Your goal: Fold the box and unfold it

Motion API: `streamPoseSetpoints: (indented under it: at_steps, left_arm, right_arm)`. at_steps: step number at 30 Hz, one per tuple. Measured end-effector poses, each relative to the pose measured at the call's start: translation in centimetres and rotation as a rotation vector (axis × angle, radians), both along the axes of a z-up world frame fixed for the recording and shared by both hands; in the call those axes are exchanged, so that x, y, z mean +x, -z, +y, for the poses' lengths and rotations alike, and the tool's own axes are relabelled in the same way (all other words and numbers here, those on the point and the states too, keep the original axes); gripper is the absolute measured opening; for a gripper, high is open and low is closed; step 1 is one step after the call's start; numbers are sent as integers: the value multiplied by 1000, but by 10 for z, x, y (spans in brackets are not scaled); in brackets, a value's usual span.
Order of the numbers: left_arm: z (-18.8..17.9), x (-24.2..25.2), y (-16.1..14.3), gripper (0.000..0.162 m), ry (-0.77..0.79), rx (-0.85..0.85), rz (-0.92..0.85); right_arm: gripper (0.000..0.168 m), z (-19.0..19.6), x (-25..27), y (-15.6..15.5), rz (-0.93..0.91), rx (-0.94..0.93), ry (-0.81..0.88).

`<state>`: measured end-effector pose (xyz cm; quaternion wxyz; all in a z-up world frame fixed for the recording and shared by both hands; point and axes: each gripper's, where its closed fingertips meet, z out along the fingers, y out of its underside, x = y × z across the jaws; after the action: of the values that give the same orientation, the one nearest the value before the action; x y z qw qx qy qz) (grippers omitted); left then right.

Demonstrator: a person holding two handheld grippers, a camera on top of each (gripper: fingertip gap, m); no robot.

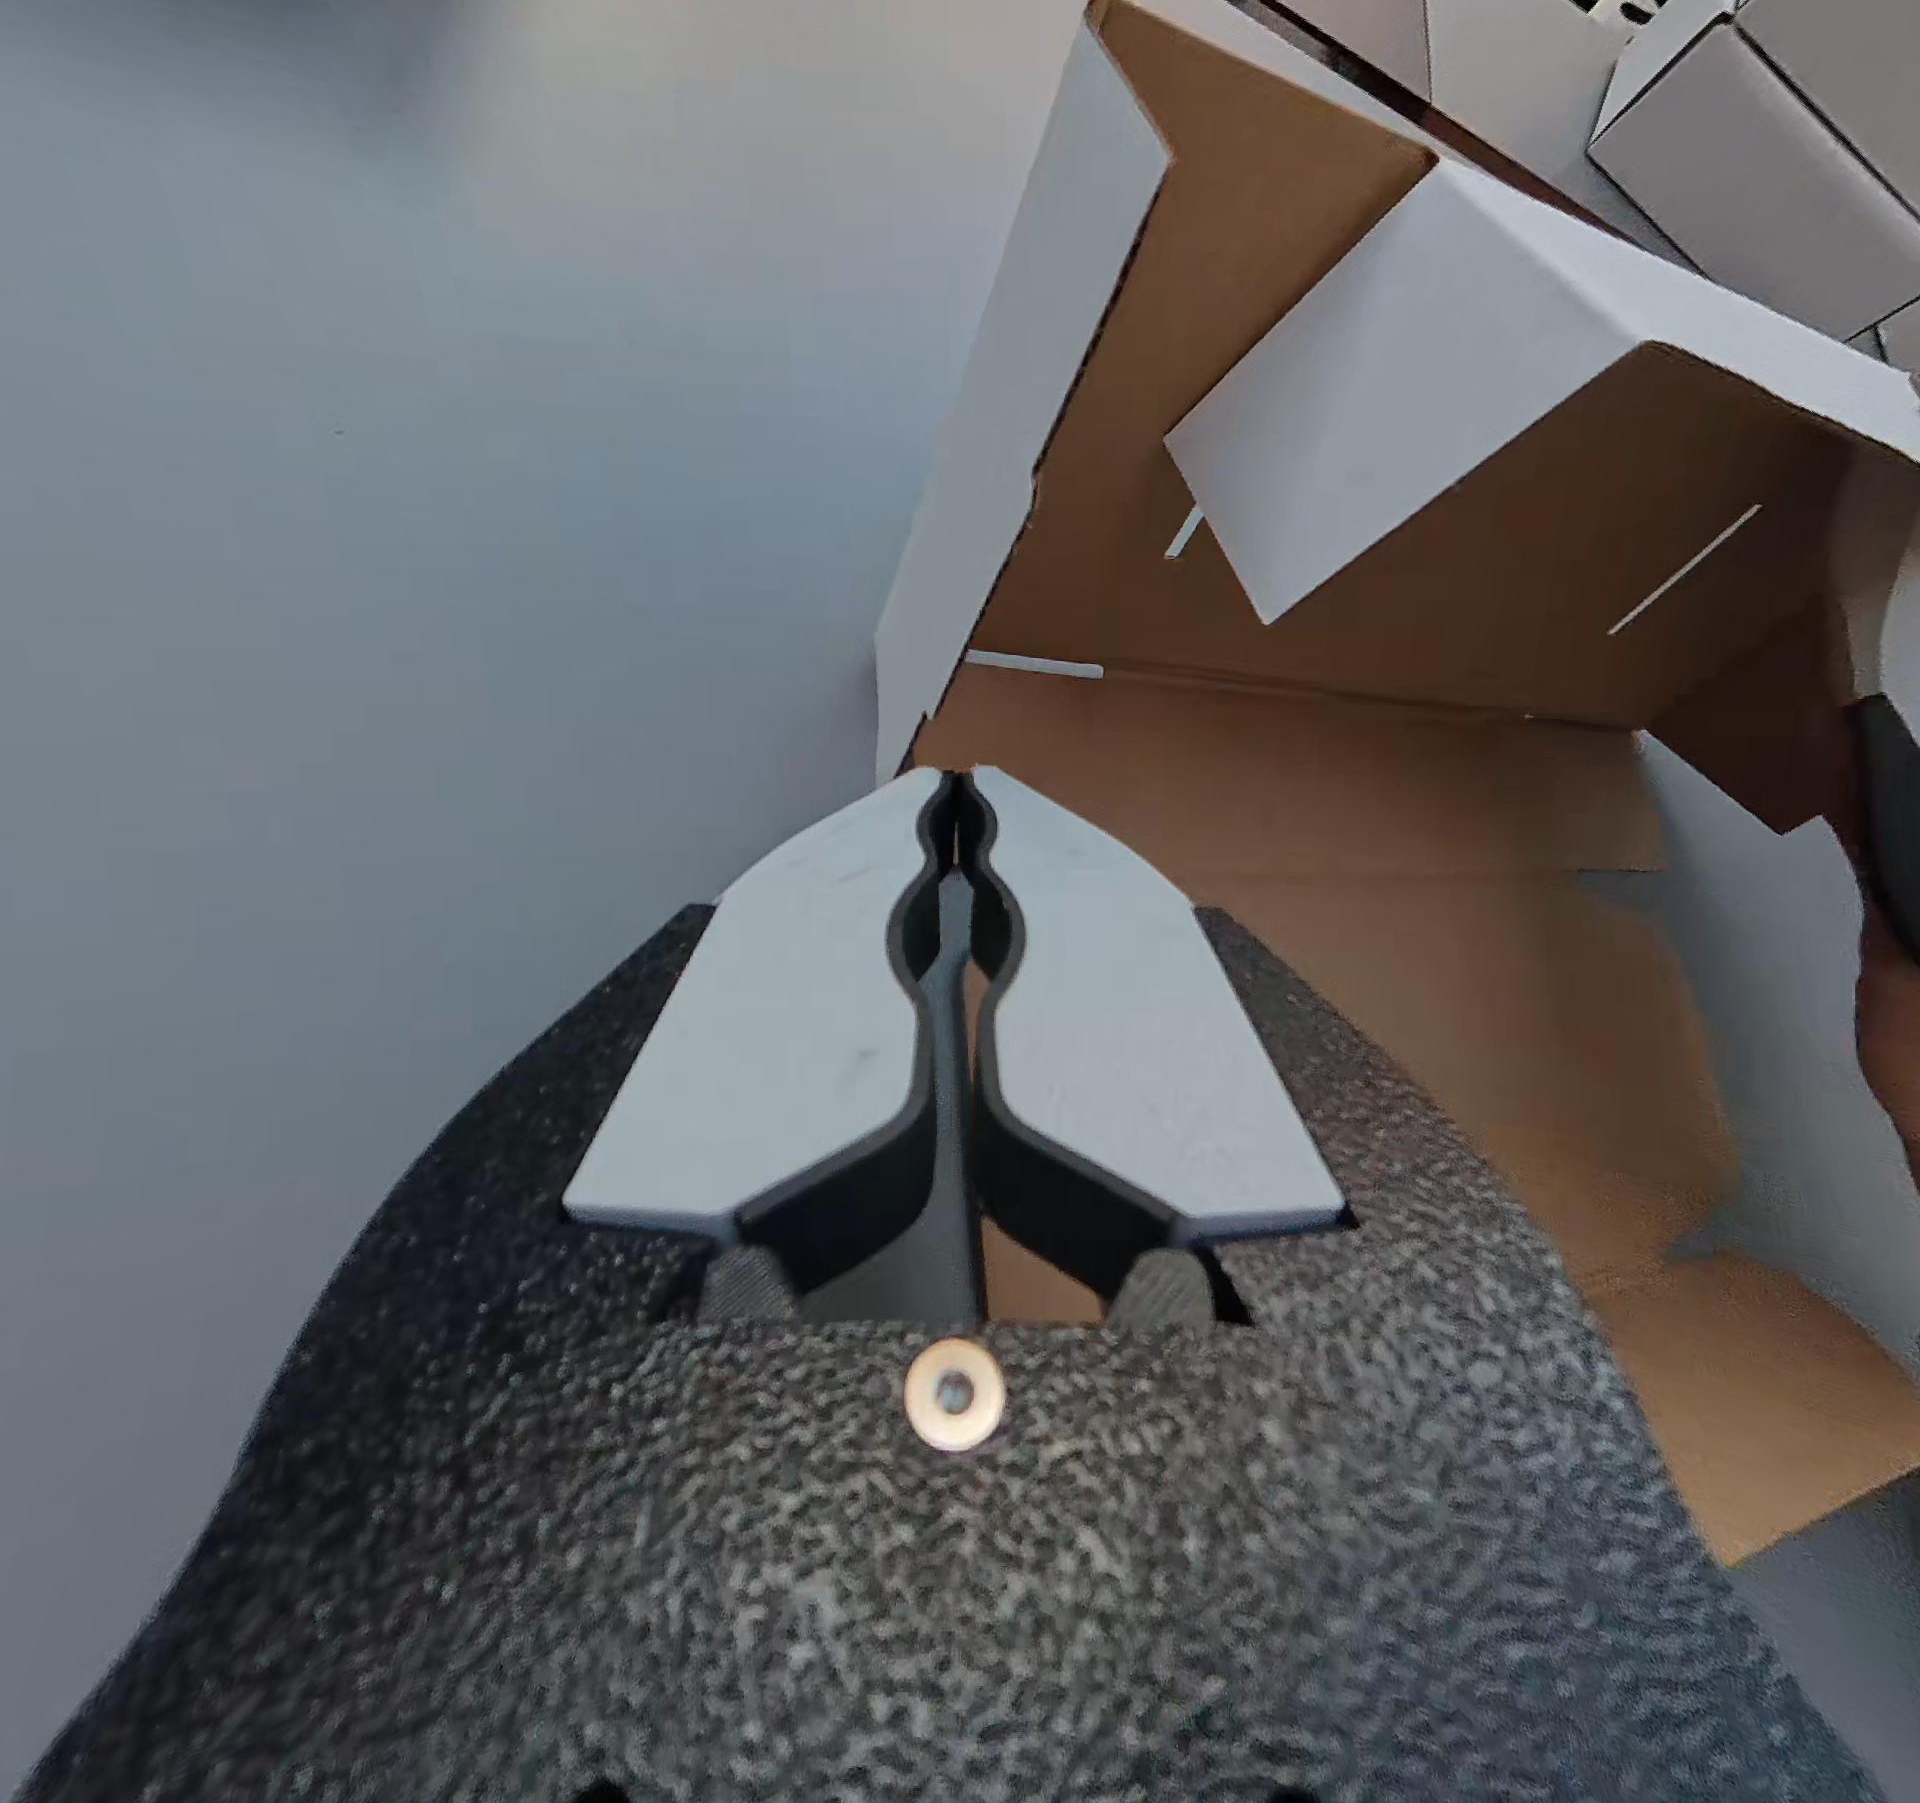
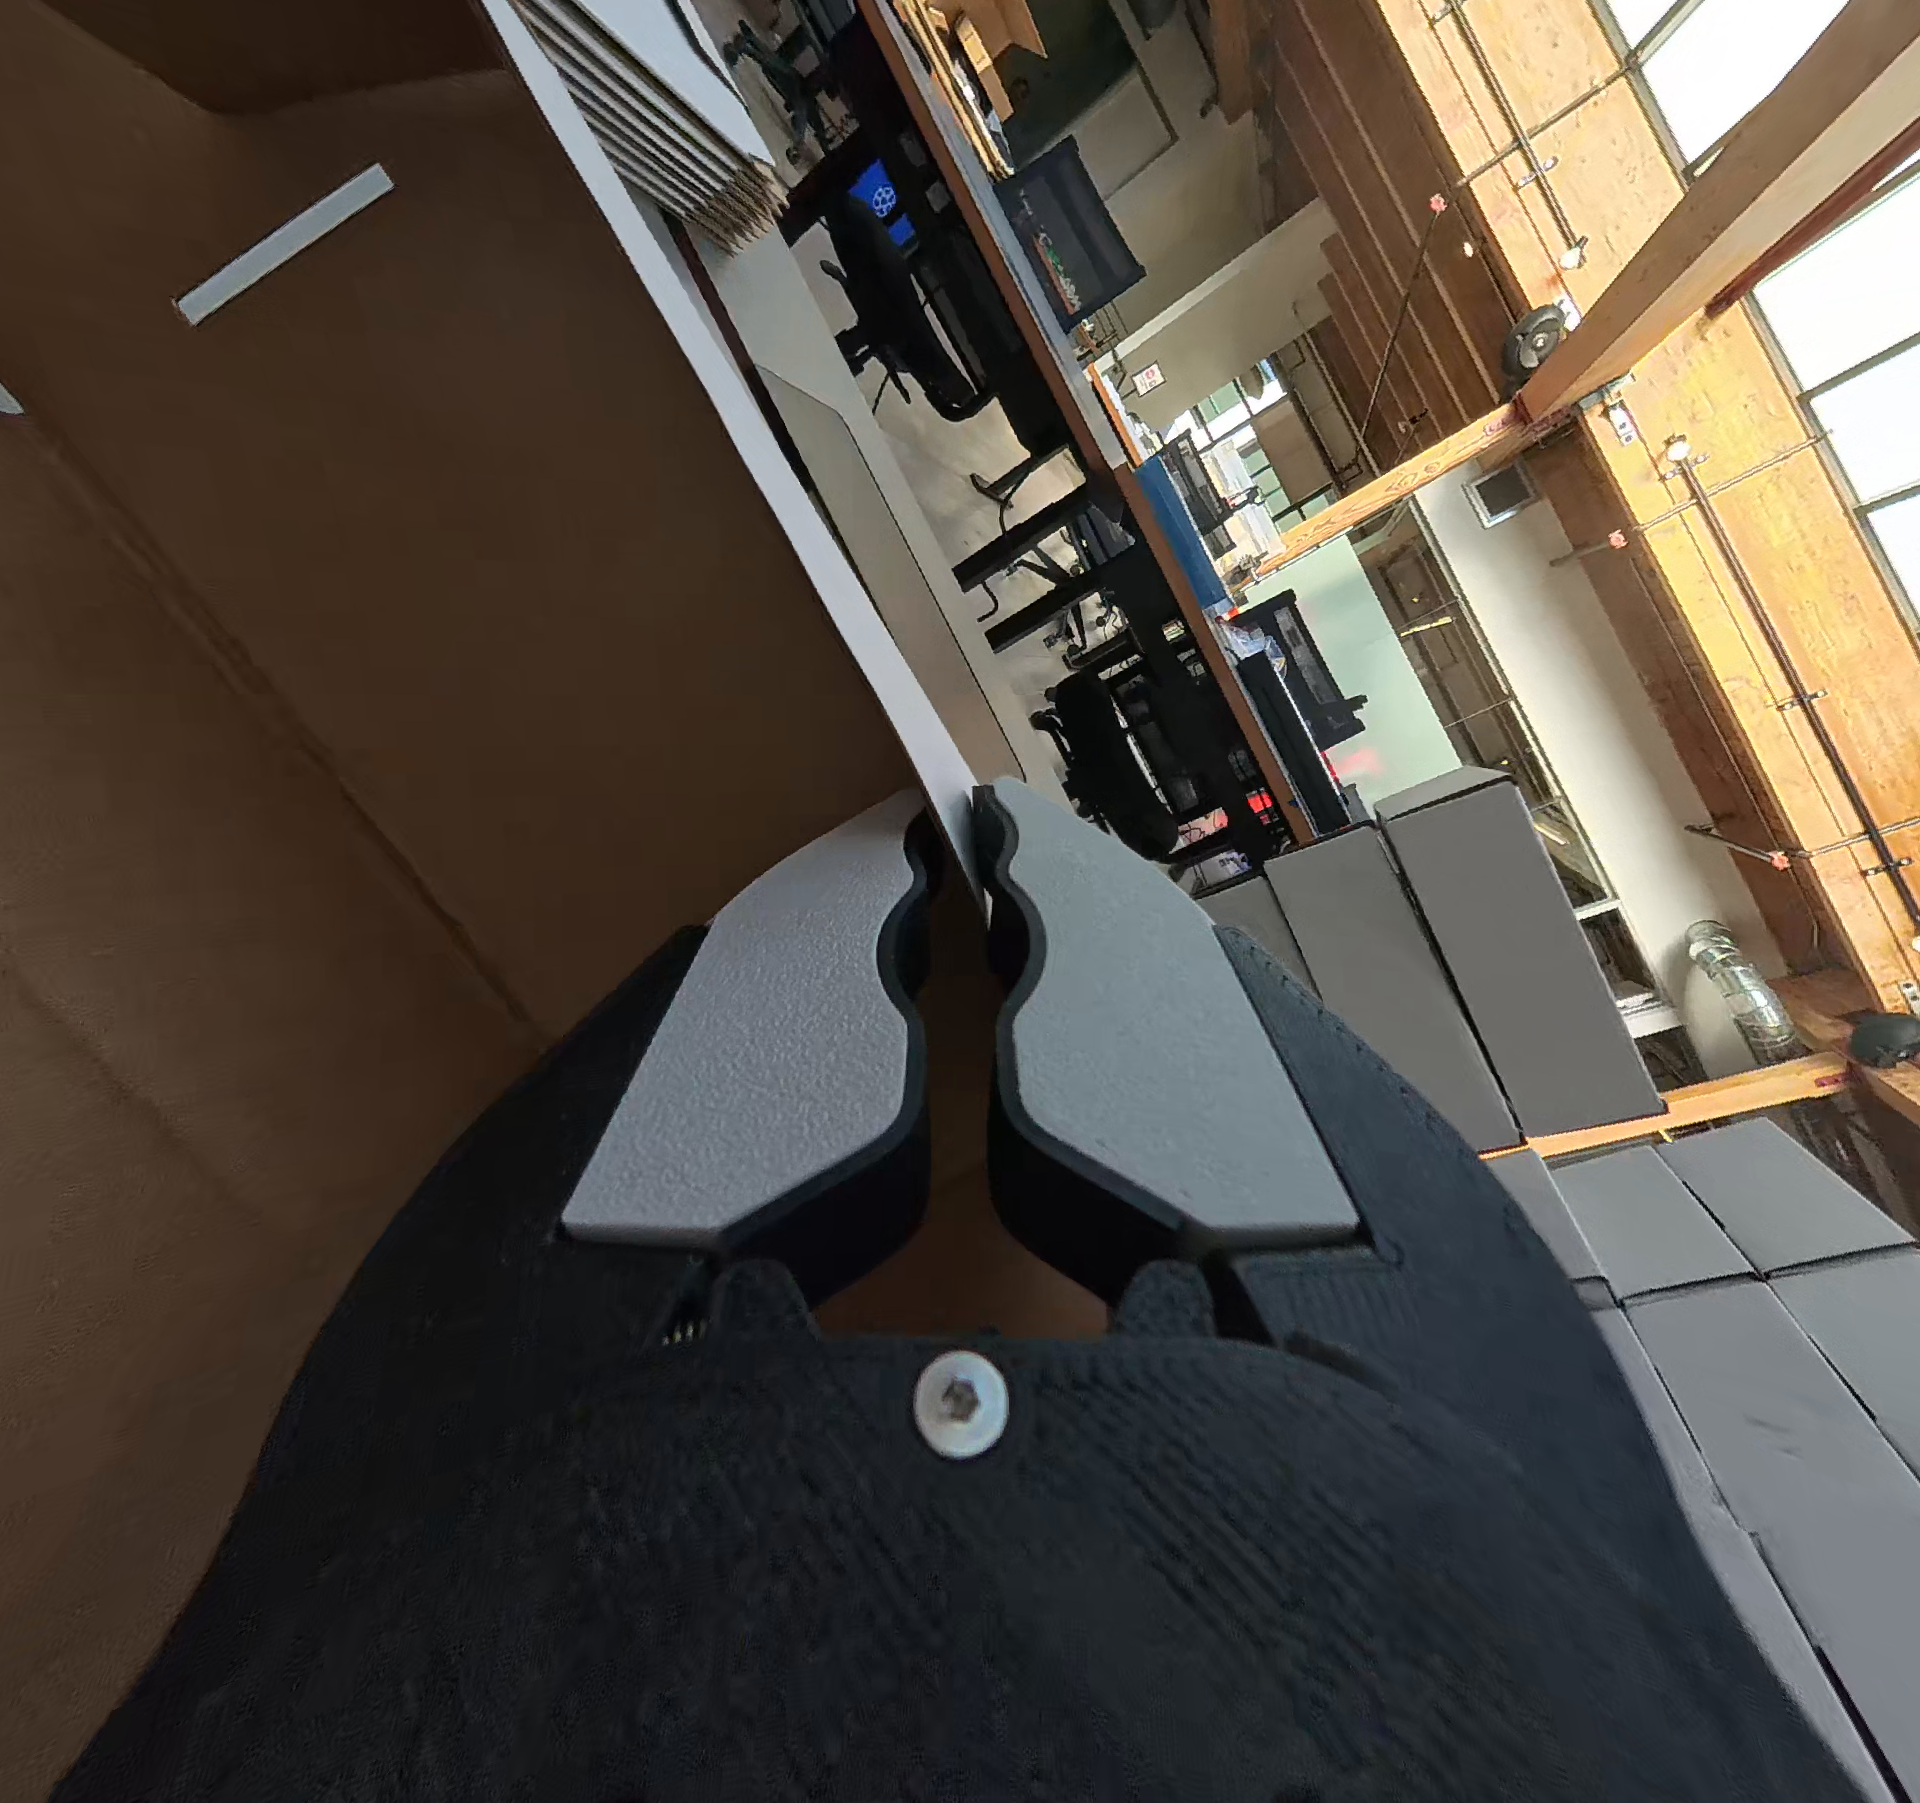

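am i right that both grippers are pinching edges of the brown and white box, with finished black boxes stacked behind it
Not quite: the stacked boxes behind are white, not black, as the right wrist view shows. The left gripper and right gripper do each pinch an edge of the box.

My left gripper: coarse-grained black printed body, two pale grey finger plates with wavy, scalloped inner edges over black backing, plus one silver washer-head screw centred just behind the finger roots, hex socket in it. My right gripper: same build, but the black shell shows finer layer lines, its grey finger plates carry a light pebbled texture, and it has the same single silver hex screw at centre. In the left wrist view, the right one's dark handle barely shows at the frame edge.
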<state>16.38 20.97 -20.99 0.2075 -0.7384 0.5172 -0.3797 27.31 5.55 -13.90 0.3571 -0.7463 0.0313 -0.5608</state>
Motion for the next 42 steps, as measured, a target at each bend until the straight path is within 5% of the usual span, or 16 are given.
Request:
streamPoseSetpoints:
  at_steps: [12,22,30,34,37,42]
  left_arm:
    - [7,8,0,0,-30,-85,-7]
    - [-12,4,-14,0,24,-338,-139]
    - [-20,3,-20,0,92,-205,-173]
    - [-27,0,-26,0,61,-379,-183]
    - [-26,-3,-18,0,36,-495,-147]
    - [-27,-6,-1,0,21,-414,-103]
  right_arm:
    - [6,-10,12,-4,74,117,14]
    - [7,-12,11,-2,45,159,52]
    - [7,-17,15,1,60,177,65]
    - [6,-20,16,0,46,178,77]
    - [6,-18,14,2,41,169,79]
    - [7,-10,13,9,53,96,85]
